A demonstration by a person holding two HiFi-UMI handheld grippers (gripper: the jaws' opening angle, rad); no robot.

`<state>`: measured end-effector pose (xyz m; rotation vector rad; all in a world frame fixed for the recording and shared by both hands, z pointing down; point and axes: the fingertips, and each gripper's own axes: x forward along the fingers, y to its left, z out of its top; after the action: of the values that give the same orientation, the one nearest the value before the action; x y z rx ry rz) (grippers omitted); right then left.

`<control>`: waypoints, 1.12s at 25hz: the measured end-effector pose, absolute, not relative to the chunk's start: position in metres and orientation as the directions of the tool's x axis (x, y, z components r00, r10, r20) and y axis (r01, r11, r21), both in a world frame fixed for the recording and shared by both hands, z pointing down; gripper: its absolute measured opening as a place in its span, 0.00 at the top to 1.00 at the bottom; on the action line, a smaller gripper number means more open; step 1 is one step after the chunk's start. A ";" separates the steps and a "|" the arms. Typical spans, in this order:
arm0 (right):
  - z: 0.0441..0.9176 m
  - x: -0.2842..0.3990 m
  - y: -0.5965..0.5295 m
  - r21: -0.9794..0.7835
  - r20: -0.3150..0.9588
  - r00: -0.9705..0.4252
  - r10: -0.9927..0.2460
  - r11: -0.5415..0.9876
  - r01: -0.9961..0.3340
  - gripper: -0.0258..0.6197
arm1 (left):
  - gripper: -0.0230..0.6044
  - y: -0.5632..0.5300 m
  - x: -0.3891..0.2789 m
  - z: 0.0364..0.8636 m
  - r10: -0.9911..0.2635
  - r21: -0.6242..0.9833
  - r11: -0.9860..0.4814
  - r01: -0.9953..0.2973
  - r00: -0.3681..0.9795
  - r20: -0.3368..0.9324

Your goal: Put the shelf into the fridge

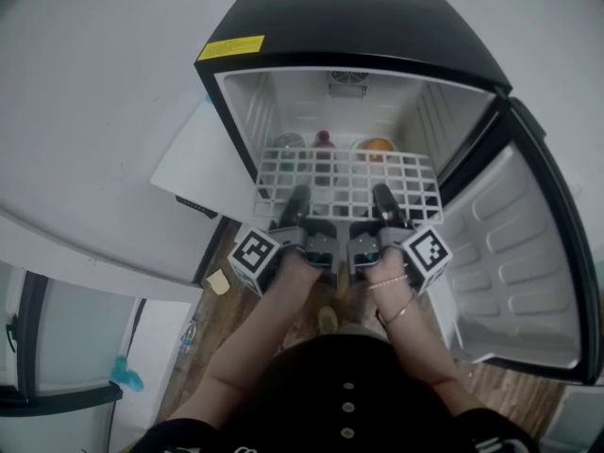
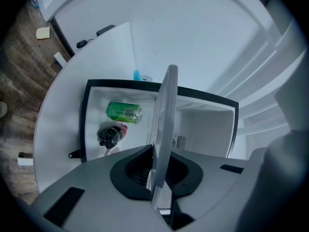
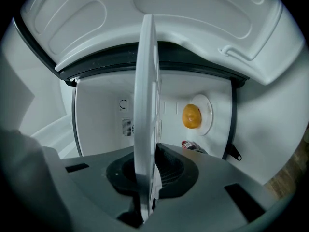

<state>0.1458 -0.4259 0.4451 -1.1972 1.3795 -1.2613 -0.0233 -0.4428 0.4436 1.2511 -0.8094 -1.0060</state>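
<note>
We are holding the shelf [image 1: 344, 173] at the open fridge [image 1: 349, 22], left gripper [image 1: 299, 198] and right gripper [image 1: 383, 196] jaws pinching its near edge.

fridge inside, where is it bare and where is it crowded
Bare: the space above the shelf, up to the back wall and its vent. Crowded: under the shelf, where a can, a bottle and an orange on a plate sit side by side.

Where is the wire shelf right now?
In the head view the shelf lies flat in the mouth of the open fridge, near edge clamped by the left gripper and right gripper.
</note>
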 end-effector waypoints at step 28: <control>0.450 0.149 -0.449 -0.998 0.008 -0.191 -0.982 0.005 -0.068 0.91 | 0.91 -0.465 -0.021 0.448 -0.945 0.988 -0.004 0.153 0.323 -0.054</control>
<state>0.1486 -0.4489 0.4498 -1.1635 1.4012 -1.3177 -0.0210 -0.4648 0.4482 1.2584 -0.8422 -1.0503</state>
